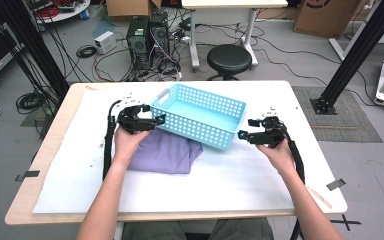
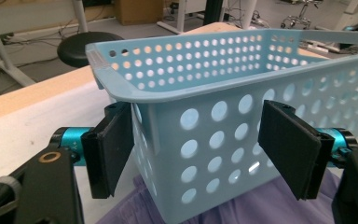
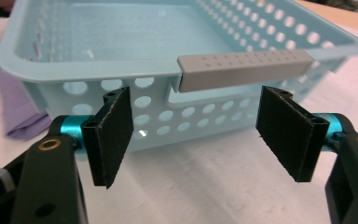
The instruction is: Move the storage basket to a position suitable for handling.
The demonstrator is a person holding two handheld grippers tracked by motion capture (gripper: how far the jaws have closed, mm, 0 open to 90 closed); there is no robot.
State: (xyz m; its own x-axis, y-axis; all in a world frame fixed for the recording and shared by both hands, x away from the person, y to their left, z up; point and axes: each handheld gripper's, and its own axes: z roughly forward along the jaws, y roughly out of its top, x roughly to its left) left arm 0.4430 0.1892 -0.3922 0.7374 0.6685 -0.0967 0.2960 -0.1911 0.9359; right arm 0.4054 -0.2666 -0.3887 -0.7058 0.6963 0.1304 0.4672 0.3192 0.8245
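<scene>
Your basket (image 1: 200,114) sits toward the far middle of the worktop (image 1: 260,185), tilted, its near left part resting on the purple cloth (image 1: 167,155) that lies flat beneath it. Its long axis runs left to right between your two hands, so each claw faces one short end.

Your left claw (image 1: 152,119) is released, jaws wide, right at the left corner. In the left gripper view that corner (image 2: 140,135) stands between the pads without being pressed.

Your right claw (image 1: 245,135) is also released, just off the right end. In the right gripper view the grey handle strip (image 3: 242,69) lies straight ahead and slightly above the gap.

The left hand looks nearer to contact; the right probably needs to come in and rise a little.
</scene>
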